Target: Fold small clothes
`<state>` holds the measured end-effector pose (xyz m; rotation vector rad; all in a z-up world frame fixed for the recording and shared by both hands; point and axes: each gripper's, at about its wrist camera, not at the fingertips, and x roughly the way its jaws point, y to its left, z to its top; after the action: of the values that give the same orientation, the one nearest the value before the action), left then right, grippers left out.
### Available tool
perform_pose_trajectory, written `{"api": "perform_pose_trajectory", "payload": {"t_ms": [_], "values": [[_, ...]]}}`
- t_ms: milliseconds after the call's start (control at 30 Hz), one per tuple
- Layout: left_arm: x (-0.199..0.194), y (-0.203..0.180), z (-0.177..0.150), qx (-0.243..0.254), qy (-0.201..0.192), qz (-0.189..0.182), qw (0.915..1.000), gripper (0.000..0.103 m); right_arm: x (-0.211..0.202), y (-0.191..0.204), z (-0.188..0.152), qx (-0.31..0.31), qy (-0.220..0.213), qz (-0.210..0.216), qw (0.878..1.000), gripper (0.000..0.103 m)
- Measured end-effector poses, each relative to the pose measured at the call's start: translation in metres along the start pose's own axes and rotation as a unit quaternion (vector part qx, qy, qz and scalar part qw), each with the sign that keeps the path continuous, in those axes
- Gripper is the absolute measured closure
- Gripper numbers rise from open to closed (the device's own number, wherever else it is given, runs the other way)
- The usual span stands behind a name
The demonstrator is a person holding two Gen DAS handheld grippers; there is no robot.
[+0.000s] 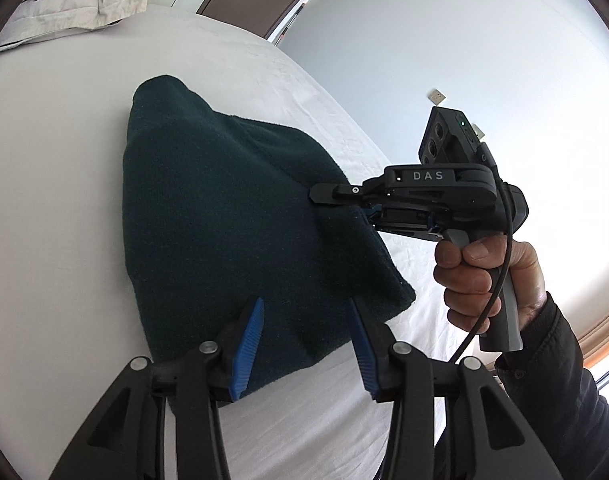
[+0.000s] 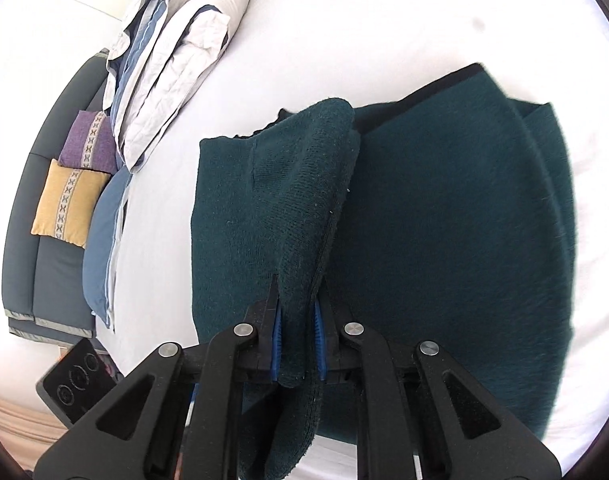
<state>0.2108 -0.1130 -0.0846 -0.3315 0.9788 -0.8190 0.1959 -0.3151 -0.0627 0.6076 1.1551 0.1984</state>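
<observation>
Right gripper (image 2: 297,316) pinching green knit garment (image 1: 224,220), left gripper (image 1: 306,312) spread wide above it

We see a dark green sweater (image 1: 224,216) on the white bed (image 1: 44,200). Our left gripper (image 1: 304,344) hangs open over it. Our right gripper (image 1: 368,216) pinches its edge.

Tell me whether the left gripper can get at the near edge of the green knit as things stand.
Probably yes: the left gripper hangs open right over the dark green knit garment, nothing between them; the right gripper pinches a fold off to the side.
</observation>
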Motion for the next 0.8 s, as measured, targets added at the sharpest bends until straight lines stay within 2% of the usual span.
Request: {"api": "perform_pose_trajectory", "payload": {"t_ms": [300,433,533,667,800], "values": [[-0.006,0.002,0.006,0.019,-0.004,0.007,0.9998,0.055,-0.051,-0.056,0.009,0.026,-0.029,-0.043,0.998,0.092],[-0.006,0.003,0.006,0.032,-0.002,0.010,0.9994,0.055,-0.060,-0.088,0.018,0.032,-0.036,-0.051,0.998,0.092],[-0.007,-0.003,0.001,0.045,0.002,0.016,0.9989,0.055,-0.057,-0.098,0.020,0.032,-0.033,-0.052,0.998,0.092],[-0.003,0.001,0.004,0.052,0.007,0.029,0.9982,0.053,-0.050,-0.118,0.018,0.049,-0.040,-0.046,0.997,0.092],[0.018,0.018,-0.004,0.034,0.036,0.045,0.9978,0.052,-0.040,-0.142,0.007,0.083,-0.057,-0.005,0.995,0.092]]}}
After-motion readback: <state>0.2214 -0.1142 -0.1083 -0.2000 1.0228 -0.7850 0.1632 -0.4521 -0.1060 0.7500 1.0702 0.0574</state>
